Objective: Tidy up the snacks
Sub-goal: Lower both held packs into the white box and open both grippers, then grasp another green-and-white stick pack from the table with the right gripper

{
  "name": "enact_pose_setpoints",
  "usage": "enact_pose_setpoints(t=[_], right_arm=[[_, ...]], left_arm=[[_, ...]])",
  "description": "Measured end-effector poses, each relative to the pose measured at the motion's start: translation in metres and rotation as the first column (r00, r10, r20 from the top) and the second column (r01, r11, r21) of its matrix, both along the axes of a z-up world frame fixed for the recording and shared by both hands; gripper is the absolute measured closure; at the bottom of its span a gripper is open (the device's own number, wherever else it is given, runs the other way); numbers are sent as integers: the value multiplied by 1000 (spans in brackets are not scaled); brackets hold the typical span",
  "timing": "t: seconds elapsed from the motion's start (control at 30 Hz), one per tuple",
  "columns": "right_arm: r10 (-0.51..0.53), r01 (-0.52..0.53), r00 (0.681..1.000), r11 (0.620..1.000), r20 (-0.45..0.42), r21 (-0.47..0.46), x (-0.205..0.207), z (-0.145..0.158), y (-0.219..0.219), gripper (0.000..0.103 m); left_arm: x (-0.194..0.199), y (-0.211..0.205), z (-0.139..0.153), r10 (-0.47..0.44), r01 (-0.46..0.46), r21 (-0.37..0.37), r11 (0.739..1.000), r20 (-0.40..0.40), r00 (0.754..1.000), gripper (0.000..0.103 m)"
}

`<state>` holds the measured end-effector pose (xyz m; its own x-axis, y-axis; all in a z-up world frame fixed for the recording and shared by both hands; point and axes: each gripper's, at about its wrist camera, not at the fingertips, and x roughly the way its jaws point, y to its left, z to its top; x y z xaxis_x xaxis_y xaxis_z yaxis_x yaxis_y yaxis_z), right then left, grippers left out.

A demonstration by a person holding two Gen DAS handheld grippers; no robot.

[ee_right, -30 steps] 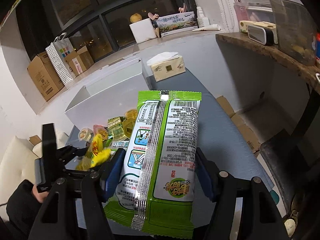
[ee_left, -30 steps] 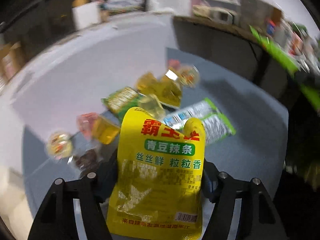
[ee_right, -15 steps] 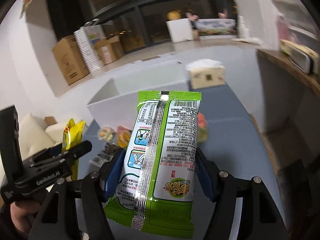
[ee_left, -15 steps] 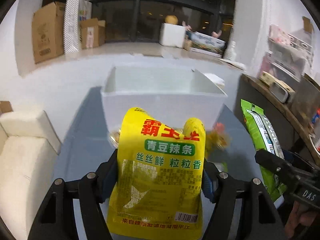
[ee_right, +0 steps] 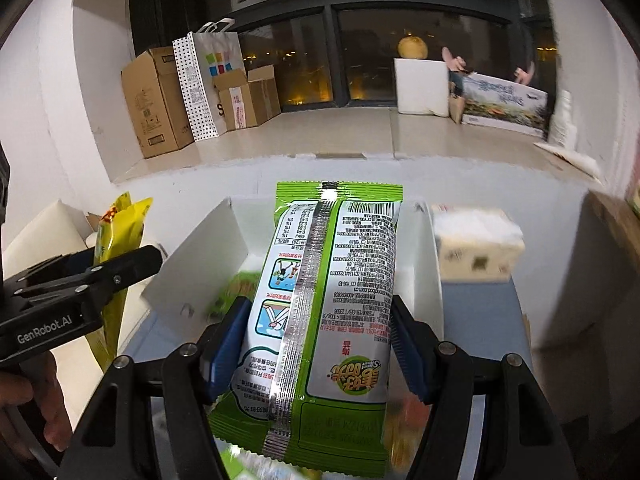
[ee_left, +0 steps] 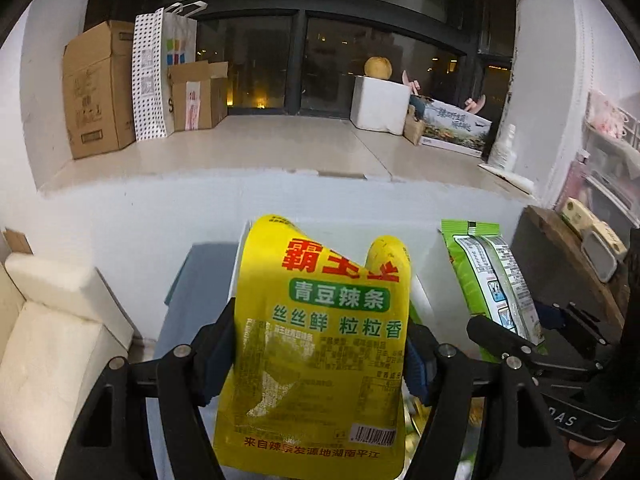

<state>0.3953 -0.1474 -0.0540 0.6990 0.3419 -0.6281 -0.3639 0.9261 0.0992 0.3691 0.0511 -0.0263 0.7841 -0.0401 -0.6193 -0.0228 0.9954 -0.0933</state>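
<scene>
While clamped in the left gripper (ee_left: 320, 356), yellow snack pouch (ee_left: 320, 344) upright; green snack packet (ee_right: 324, 312) pinched by right gripper (ee_right: 320, 356). White box (ee_right: 208, 256) open at twelve o'clock. Best released low inside, side by side, clear of walls.

Glossy yellow plastic pouch (ee_left: 320, 344); shiny foil-seamed green packet (ee_right: 320, 320); matt white box (ee_right: 208, 264); matt brown cardboard cartons (ee_right: 156, 104) upper left.

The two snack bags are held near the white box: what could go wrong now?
1. The yellow bag and the green bag are close side by side, so the grippers might collide.
2. The white box has an upright flap; a bag might catch on it.
</scene>
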Motion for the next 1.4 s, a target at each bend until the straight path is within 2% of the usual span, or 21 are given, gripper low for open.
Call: enact_pose_setpoints(t=[0.1, 0.2, 0.27, 0.33, 0.37, 0.43, 0.57, 0.8, 1.03, 1.13, 1.2, 1.27, 1.4], right_arm=[[5, -4, 1000, 1000, -22, 20, 19, 0, 1, 31], [-9, 9, 1000, 999, 2, -47, 32, -4, 6, 31], [-5, 4, 1000, 999, -23, -46, 38, -11, 6, 29], [-5, 2, 998, 999, -67, -45, 44, -19, 4, 21], [-16, 13, 997, 999, -73, -45, 45, -23, 2, 12], [-28, 25, 997, 999, -72, -33, 45, -26, -1, 8], [-34, 33, 997, 999, -69, -20, 43, -28, -4, 8], [-35, 35, 999, 999, -12, 16, 19, -5, -12, 8], [-4, 4, 1000, 1000, 21, 18, -35, 4, -14, 8], [48, -47, 998, 998, 45, -37, -69, 2, -10, 8], [66, -64, 996, 997, 53, -40, -96, 0, -13, 8], [78, -77, 996, 997, 47, -13, -124, -5, -19, 8], [69, -69, 997, 997, 14, -37, -170, -25, -24, 8]], left_arm=[[22, -1, 0, -6, 6, 21, 1000, -7, 1000, 28], [38, -3, -7, -7, 7, 53, 999, -11, 1000, 24], [45, -2, -14, -11, 13, 59, 998, -21, 1000, 17], [51, 1, -20, -12, 14, 49, 999, -40, 999, 10], [50, 2, -22, -2, 4, 54, 999, -31, 1000, 8], [46, 3, -23, 12, -11, 79, 997, -4, 1000, 1], [44, 5, -25, 3, -2, 80, 997, -9, 1000, 0], [30, 5, -19, -7, 8, 54, 999, -15, 1000, 0], [-24, -7, -9, -52, 51, 41, 998, 14, 999, 0], [-64, -10, -8, -69, 68, 44, 997, 29, 997, 0], [-92, -10, -10, -81, 79, 41, 996, 40, 996, 0], [-123, -6, -15, -67, 67, 19, 998, 44, 997, 0], [-175, -1, -32, -44, 45, -31, 999, 36, 998, 0]])
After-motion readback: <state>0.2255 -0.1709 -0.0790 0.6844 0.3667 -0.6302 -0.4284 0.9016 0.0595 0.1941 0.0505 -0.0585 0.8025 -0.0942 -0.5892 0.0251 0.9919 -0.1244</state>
